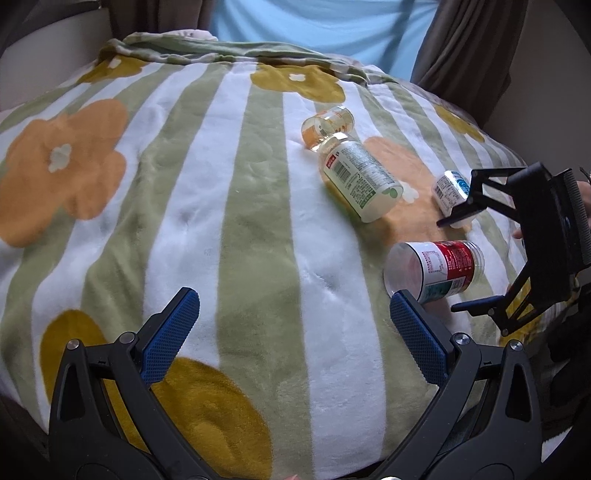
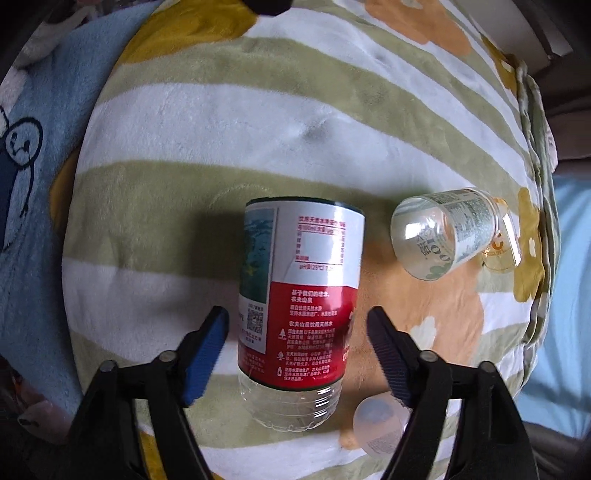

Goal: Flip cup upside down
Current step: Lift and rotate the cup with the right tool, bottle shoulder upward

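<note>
A cup (image 2: 306, 288) cut from a clear bottle, with a red and white label, lies on its side on the flowered blanket (image 2: 258, 122). Its ribbed base points toward the right wrist camera. My right gripper (image 2: 297, 314) is open and straddles the cup's red half, with a small gap at each blue pad. In the left wrist view the same cup (image 1: 436, 269) lies at the right, with the right gripper (image 1: 451, 264) around it. My left gripper (image 1: 293, 299) is open over bare blanket, left of the cup, with nothing between its fingers.
Three more cups lie on their sides: a green-labelled one (image 1: 360, 181), a clear orange-printed one (image 1: 327, 123) touching it behind, and a small white one (image 1: 452, 195) by the right gripper. A person in a light blue shirt (image 1: 325, 26) stands beyond the bed.
</note>
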`<state>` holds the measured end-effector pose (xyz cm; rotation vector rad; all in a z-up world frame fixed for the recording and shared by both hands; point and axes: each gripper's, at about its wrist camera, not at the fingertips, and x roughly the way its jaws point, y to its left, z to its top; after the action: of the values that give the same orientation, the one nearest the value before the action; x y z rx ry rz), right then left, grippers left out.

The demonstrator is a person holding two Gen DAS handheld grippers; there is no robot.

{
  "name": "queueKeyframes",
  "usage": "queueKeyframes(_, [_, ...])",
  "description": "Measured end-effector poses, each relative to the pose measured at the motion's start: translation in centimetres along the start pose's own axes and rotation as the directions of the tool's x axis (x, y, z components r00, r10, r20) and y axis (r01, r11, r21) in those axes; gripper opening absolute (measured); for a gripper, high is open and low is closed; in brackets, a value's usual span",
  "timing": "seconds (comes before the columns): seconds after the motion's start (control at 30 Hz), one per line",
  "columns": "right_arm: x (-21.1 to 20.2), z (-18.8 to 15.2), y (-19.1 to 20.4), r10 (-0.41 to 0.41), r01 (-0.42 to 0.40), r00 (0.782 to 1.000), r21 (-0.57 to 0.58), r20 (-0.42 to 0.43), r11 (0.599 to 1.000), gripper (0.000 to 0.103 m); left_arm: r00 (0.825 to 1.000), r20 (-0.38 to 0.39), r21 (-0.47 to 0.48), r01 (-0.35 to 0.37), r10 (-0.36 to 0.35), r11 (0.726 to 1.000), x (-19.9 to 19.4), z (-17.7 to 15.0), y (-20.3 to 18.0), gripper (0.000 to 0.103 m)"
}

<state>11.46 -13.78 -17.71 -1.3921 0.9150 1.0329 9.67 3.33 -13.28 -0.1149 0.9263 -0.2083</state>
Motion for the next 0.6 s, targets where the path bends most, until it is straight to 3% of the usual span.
queueKeyframes(0.1, [-2.0,-0.8,-0.9,0.02,-0.031,0.997,0.141,0.075,0.99,0.094,1.0,0.003,0.007,0.018,-0.018,1.0,-0.2,-0.1,-0.1,0.103])
queueKeyframes(0.17, [-3.9,-1.6,-1.7,0.053,-0.1,0.986,0.297,0.16,0.95,0.095,1.0,0.012,0.013,0.025,-0.025,1.0,-0.5,-0.2,0.0,0.103])
queueKeyframes(0.2, [-4.7,-1.9,-2.5,0.043,-0.121,0.977,0.378,0.208,0.918,0.095,0.999,0.018,0.016,0.027,-0.027,1.0,-0.7,-0.2,0.1,0.103])
queueKeyframes(0.27, [-6.6,-3.2,-3.4,0.003,-0.173,0.96,0.582,0.281,0.795,0.095,0.999,0.029,0.02,0.031,-0.032,0.999,-1.0,-0.2,0.4,0.103])
queueKeyframes(0.33, [-7.9,-4.7,-3.9,-0.041,-0.232,0.946,0.759,0.322,0.608,0.095,0.999,0.036,0.024,0.038,-0.039,0.999,-1.2,-0.2,0.8,0.103])
queueKeyframes(0.4, [-8.9,-6.7,-3.3,-0.089,-0.269,0.945,0.903,0.315,0.334,0.095,0.998,0.042,0.03,0.046,-0.048,0.998,-1.4,-0.2,1.2,0.103])
queueKeyframes(0.47, [-9.0,-8.6,-1.8,-0.085,-0.357,0.929,0.933,0.359,0.042,0.095,0.997,0.052,0.033,0.054,-0.056,0.998,-1.6,0.0,1.5,0.103])
queueKeyframes(0.5, [-9.2,-9.3,-0.7,-0.136,-0.383,0.918,0.921,0.372,-0.07,0.095,0.996,0.059,0.035,0.058,-0.06,0.998,-1.8,0.0,1.5,0.103])
queueKeyframes(0.53, [-9.2,-9.7,0.0,-0.214,-0.408,0.904,0.899,0.371,-0.162,0.095,0.995,0.064,0.041,0.068,-0.07,0.997,-2.0,0.1,1.6,0.103])
queueKeyframes(0.6, [-8.7,-10.2,1.2,-0.296,-0.418,0.896,0.853,0.33,-0.313,0.095,0.992,0.082,0.056,0.096,-0.1,0.994,-2.6,0.2,1.6,0.103])
